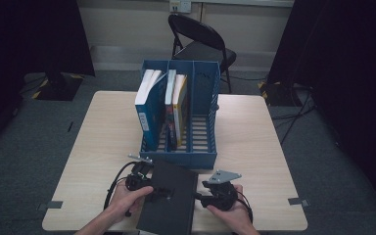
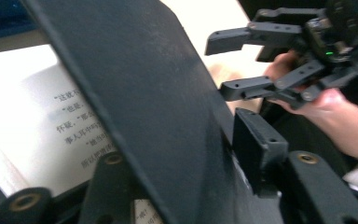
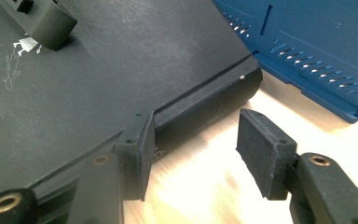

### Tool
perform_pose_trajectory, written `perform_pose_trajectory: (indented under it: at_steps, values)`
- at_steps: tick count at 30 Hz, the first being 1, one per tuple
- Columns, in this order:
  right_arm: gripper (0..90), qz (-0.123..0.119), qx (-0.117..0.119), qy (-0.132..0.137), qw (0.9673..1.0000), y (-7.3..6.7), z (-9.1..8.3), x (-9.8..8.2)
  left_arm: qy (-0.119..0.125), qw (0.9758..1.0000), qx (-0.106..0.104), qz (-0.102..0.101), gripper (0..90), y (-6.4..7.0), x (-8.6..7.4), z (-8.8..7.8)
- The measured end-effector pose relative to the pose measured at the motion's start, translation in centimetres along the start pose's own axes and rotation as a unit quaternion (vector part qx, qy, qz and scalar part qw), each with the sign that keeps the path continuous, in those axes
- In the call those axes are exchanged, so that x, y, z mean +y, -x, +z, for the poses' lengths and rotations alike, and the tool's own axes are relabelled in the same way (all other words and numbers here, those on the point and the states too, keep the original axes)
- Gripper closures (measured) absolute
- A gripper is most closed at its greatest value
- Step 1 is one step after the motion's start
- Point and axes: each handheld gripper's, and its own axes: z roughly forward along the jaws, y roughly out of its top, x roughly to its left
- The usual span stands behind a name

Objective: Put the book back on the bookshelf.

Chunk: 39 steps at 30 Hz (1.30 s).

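On the bench (image 1: 103,147), my left tongs (image 1: 152,192) clamp the book (image 1: 169,203) cover; right tongs (image 1: 198,197), open, should grip its 3 o'clock spine squarely.

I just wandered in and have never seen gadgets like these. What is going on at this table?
A person sits at a wooden table with a two-jaw gripper in each hand. The left gripper has its jaws either side of the cover of a black book, with printed pages showing beneath. The right gripper sits open at the book's spine edge, one jaw against it. Just beyond stands a blue file rack holding a few upright books, with its right compartment free.
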Motion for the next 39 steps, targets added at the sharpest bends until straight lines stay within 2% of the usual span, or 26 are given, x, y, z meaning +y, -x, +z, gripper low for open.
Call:
perform_pose_trajectory:
  at_steps: [2, 8, 13, 19, 23, 24, 28, 32, 36, 39]
  values:
    - [45.4, 0.001, -0.001, 0.0, 1.0, 0.0, 0.0, 0.0, 0.001, 1.0, -0.006, -0.003, 57.4, -0.1, -0.1, -0.1]
    - [39.2, 0.008, 0.022, 0.014, 0.9996, -0.1, -0.1, 0.3, 0.007, 1.0, 0.0, 0.001, 59.5, 0.2, -0.1, -0.2]
    - [34.6, 0.01, 0.033, 0.022, 0.9991, -0.5, 0.0, 0.4, 0.013, 0.9997, 0.01, 0.016, 59.5, 0.8, -0.3, -0.4]
    - [28.4, 0.028, 0.06, 0.032, 0.9972, -0.6, 0.2, 0.5, 0.022, 0.999, 0.018, 0.035, 59.6, 1.4, -0.7, -0.8]
    - [26.8, 0.032, 0.075, 0.029, 0.9962, -0.8, 0.4, 0.6, 0.022, 0.9984, 0.022, 0.048, 59.6, 1.8, -0.8, -1.1]
    - [26.9, 0.03, 0.072, 0.028, 0.9965, -0.9, 0.5, 0.7, 0.024, 0.9982, 0.023, 0.051, 59.6, 1.9, -0.9, -1.2]
    - [22.6, 0.036, 0.087, 0.028, 0.9952, -1.0, 0.7, 0.8, 0.028, 0.9966, 0.026, 0.072, 59.7, 2.4, -1.2, -1.5]
    - [13.3, 0.047, 0.096, 0.028, 0.9939, -0.8, 0.9, 0.8, 0.031, 0.995, 0.029, 0.091, 59.9, 3.0, -1.3, -1.7]
    - [8.8, 0.056, 0.105, 0.022, 0.9926, -0.6, 1.3, 0.7, 0.032, 0.9953, 0.027, 0.087, 60.1, 2.9, -1.3, -1.7]
    - [6.7, 0.062, 0.111, 0.02, 0.9917, -0.6, 1.5, 0.7, 0.034, 0.9945, 0.028, 0.095, 60.4, 3.0, -1.4, -1.7]
